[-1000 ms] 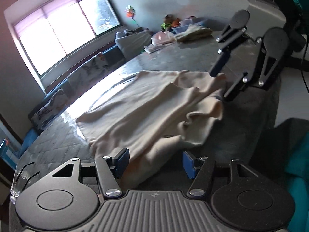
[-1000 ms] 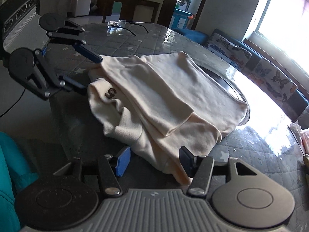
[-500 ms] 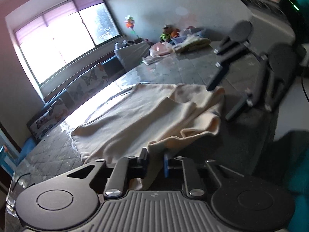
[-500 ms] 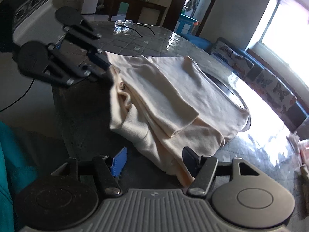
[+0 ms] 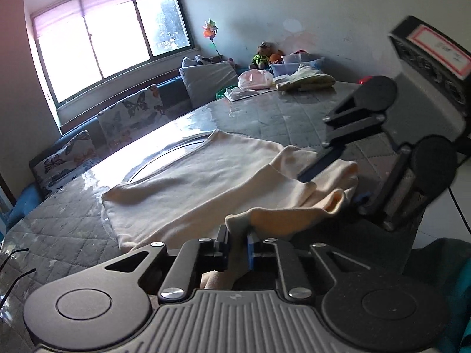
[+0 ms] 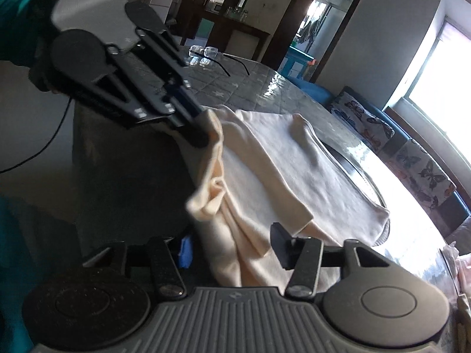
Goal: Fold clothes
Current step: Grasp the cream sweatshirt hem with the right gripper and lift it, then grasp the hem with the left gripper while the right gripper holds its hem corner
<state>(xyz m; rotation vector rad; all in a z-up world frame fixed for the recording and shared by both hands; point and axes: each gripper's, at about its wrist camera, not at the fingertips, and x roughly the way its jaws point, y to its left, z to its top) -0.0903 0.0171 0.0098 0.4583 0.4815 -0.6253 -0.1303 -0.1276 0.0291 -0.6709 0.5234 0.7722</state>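
A cream garment (image 5: 206, 185) lies partly folded on the grey quilted table (image 5: 279, 117). My left gripper (image 5: 238, 242) is shut on the garment's near corner and lifts it off the table edge; it also shows in the right wrist view (image 6: 206, 129), pinching the cloth. My right gripper (image 6: 232, 248) is open, its fingers on either side of the garment's (image 6: 282, 164) hanging near edge. In the left wrist view the right gripper (image 5: 332, 182) stands open over the garment's far corner.
A pair of glasses (image 6: 212, 56) lies at the table's far end. Bags and a folded cloth (image 5: 306, 81) sit at the other end by a blue bin. A butterfly-print couch (image 5: 126, 117) runs under the window. A dark round ring (image 6: 368, 176) lies under the garment.
My left gripper closed on the garment's corner and raised it, so the cloth now hangs from it. My right gripper moved closer to the garment's edge and stayed open.
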